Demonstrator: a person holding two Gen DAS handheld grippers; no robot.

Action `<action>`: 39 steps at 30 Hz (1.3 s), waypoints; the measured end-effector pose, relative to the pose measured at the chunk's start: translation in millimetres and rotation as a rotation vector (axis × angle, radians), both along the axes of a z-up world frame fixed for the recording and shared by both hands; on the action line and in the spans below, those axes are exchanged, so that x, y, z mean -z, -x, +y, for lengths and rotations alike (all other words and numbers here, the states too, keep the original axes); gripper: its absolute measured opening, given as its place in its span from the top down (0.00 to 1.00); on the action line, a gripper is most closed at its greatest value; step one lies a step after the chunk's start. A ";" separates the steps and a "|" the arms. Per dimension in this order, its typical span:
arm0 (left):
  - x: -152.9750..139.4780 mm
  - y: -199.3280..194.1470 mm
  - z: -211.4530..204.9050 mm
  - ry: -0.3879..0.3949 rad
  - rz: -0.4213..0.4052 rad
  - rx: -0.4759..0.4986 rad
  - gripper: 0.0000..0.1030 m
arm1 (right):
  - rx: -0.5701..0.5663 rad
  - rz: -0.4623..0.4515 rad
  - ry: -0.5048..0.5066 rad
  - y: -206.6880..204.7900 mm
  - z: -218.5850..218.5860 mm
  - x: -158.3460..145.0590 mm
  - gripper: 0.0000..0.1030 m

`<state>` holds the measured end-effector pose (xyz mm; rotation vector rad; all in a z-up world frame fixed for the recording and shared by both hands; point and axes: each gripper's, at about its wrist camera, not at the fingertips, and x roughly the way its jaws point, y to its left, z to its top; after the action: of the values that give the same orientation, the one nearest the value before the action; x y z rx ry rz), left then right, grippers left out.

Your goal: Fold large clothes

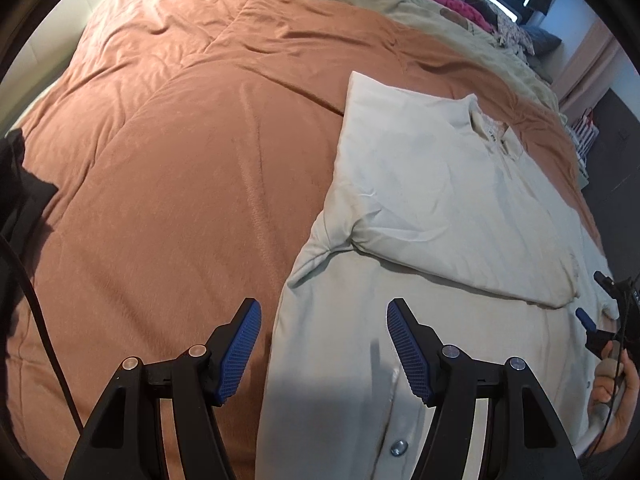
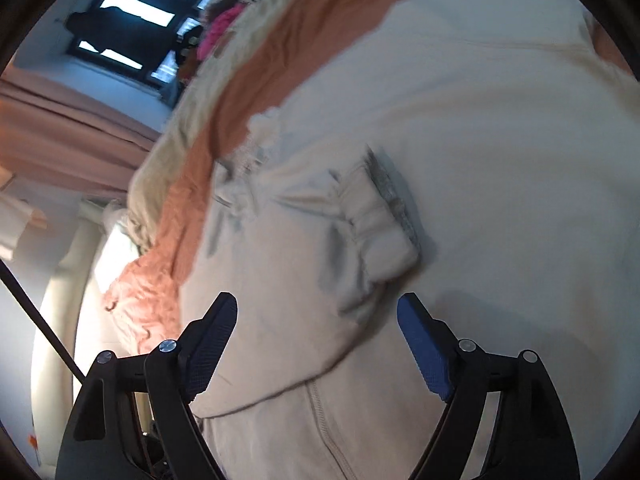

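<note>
Hovering with its jaws spread, your left tool [image 1: 324, 354] hangs over the cream jacket [image 1: 420, 208] lying along the bed's right edge on the orange duvet [image 1: 180, 160]; its neck label is unreadable. Your right tool [image 2: 318, 350] gapes empty above the cuff [image 2: 380, 236].

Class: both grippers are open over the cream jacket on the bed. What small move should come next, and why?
Probably lower the left gripper onto the cream jacket's near left edge and close. Both sleeves look folded in, and the right gripper holds nothing.
</note>
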<state>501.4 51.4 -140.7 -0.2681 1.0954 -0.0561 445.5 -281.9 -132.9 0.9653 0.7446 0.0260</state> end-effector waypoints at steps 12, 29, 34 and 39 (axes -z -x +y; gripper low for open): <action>37.4 -49.1 -17.9 -0.078 0.051 0.026 0.41 | -0.017 0.029 -0.064 -39.5 -8.4 22.4 0.87; -17.2 -14.9 -65.7 -0.098 -0.056 0.053 0.43 | 0.017 -0.071 -0.131 6.7 -45.5 -30.3 0.24; -37.4 -0.9 -99.9 -0.052 -0.100 0.103 0.43 | 0.056 -0.131 -0.021 39.2 -100.4 -49.5 0.24; -47.4 2.9 -130.4 -0.019 -0.122 0.117 0.43 | 0.116 -0.159 0.053 64.9 -158.6 -57.4 0.24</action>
<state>498.5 -79.0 -93.3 -0.1805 0.9886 -0.1642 380.6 -440.6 -75.5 0.9432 0.5398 -0.0181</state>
